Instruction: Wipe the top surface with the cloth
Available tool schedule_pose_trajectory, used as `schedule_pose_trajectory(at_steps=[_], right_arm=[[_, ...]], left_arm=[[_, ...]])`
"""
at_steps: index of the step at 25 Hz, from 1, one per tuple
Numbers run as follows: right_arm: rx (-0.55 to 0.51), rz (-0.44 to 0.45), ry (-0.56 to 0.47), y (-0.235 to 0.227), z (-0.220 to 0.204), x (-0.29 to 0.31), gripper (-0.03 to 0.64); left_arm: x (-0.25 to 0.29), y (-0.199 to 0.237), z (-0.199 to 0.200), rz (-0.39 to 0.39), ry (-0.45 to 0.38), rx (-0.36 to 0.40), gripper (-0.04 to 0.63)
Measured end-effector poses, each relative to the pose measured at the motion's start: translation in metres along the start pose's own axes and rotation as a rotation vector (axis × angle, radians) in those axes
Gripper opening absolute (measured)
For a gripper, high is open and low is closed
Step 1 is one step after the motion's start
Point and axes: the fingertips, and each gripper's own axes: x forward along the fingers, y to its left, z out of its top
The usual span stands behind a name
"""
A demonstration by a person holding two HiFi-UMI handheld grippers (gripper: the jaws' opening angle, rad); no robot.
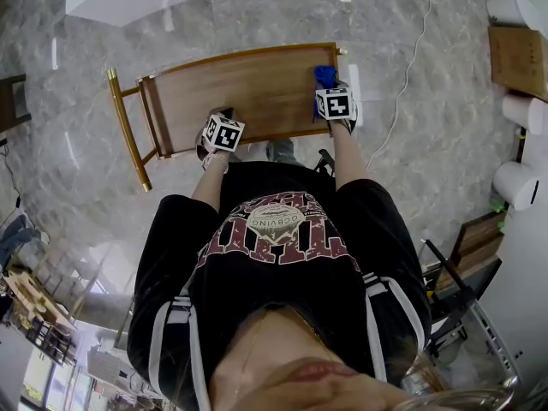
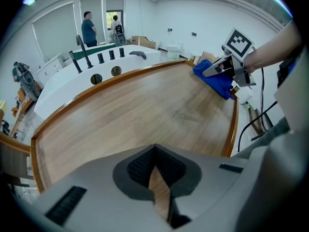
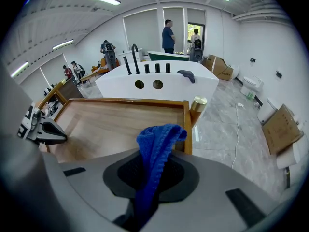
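Black T-shirt [image 1: 282, 268] with maroon-and-white print and white side stripes; grey left tool [image 2: 155, 153] and right tool [image 3: 155, 170] bear black-and-white marker cubes [image 1: 223, 133] [image 1: 335, 104].

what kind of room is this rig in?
Probably a bathroom-fixture showroom or workshop: a white bathtub with black taps stands behind the wooden table, a toilet sits by the wall, cardboard boxes lie on the marble floor. The right tool grips the blue cloth.

No readable text anywhere, shirt graphic [image 1: 278, 229] carries lettering (upside down, too blurred to read)
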Motion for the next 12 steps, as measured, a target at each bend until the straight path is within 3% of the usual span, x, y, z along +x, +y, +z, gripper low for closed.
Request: schedule_pose_trajectory(at_steps=[12], right_arm=[[0.046,0.022,-0.011,0.026,0.006,0.008,0.055]], left_arm=[[0.000,0.004,-0.001,-0.012,-0.021,0.044,0.048]])
